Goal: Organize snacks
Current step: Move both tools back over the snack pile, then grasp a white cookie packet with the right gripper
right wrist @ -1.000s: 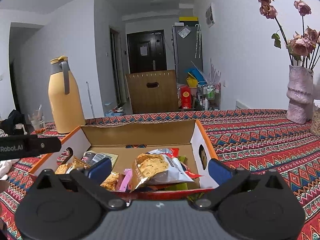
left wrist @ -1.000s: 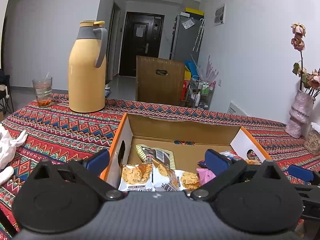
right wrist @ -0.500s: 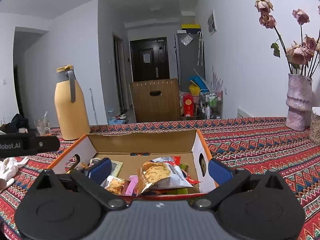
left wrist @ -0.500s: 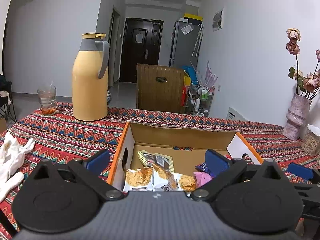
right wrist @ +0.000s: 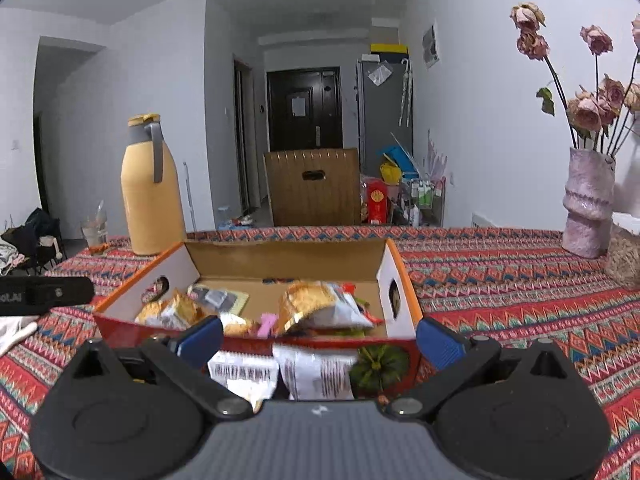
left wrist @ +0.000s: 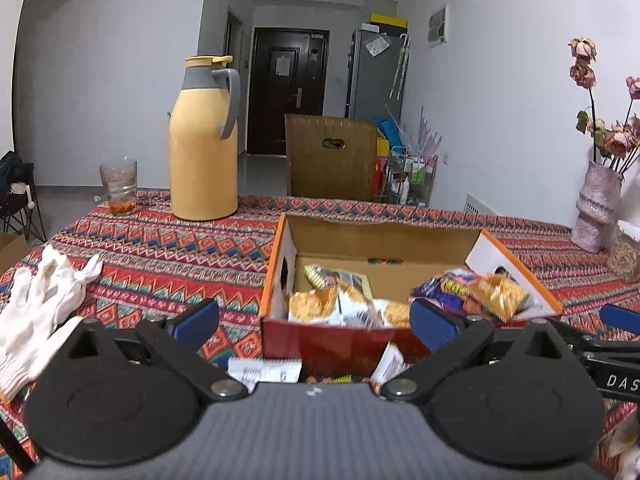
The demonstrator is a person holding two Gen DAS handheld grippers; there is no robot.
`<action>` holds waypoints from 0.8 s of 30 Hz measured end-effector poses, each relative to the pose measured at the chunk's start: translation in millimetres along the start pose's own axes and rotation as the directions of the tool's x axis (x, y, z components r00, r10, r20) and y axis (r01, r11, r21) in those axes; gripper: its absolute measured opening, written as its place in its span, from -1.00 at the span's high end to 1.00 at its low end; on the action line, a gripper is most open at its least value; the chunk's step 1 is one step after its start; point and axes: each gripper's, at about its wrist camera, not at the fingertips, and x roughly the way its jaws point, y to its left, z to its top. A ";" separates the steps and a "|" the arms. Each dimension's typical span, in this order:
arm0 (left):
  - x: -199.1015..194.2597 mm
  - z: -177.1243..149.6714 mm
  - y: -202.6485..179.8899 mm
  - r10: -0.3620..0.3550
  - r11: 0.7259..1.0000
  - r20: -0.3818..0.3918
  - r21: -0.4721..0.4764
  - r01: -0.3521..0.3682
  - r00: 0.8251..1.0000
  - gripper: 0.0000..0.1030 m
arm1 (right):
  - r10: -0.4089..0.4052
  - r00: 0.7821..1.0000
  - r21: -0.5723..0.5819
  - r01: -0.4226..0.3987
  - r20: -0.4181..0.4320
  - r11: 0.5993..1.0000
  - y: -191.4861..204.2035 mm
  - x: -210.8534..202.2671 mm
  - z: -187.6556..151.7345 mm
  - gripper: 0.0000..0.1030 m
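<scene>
Left wrist view: left gripper [left wrist: 314, 320] jaws wide, empty, facing the cardboard box [left wrist: 336, 340] of snack packets [left wrist: 316, 306] on the patterned tablecloth [left wrist: 168, 252]. Right gripper [right wrist: 320, 338] likewise spread, holding nothing; loose packets [right wrist: 316, 372] lie just before the box

White letters "DAS" show on the right gripper [left wrist: 616, 380]. On the left gripper [right wrist: 44, 295], part of a word, "oLAI". Packet [right wrist: 244, 372] print is too blurred to read.

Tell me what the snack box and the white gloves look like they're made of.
Snack box: seemingly corrugated cardboard, with plain brown matte inner walls, orange edges and a glossy red printed outside. White gloves: probably knitted cotton, given their ribbed cuff, soft limp folds and matte weave.
</scene>
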 end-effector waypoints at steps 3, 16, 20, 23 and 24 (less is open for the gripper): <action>-8.7 -7.9 2.4 -0.008 1.000 -0.005 0.009 0.008 1.000 -1.00 | -0.010 1.000 0.000 0.010 -0.022 1.000 -2.7 -7.9 -8.7 -1.00; -15.6 -47.2 13.7 -0.009 1.000 -0.070 0.012 0.010 0.998 -1.00 | -0.032 0.989 0.028 0.037 -0.144 0.999 -16.2 -29.0 -51.4 -1.00; -11.6 -55.5 14.4 -0.001 1.000 -0.075 0.016 0.002 0.997 -1.00 | -0.048 0.987 0.029 0.053 -0.154 0.998 -18.3 -30.6 -56.1 -1.00; -8.5 -60.2 15.2 0.002 1.000 -0.078 0.014 -0.001 0.997 -1.00 | -0.085 0.983 0.026 0.091 -0.165 0.996 -23.4 -28.2 -55.9 -1.00; -7.8 -61.5 15.5 0.002 1.000 -0.078 0.012 -0.001 0.997 -1.00 | -0.090 0.981 0.030 0.097 -0.171 0.995 -26.5 -27.0 -55.4 -1.00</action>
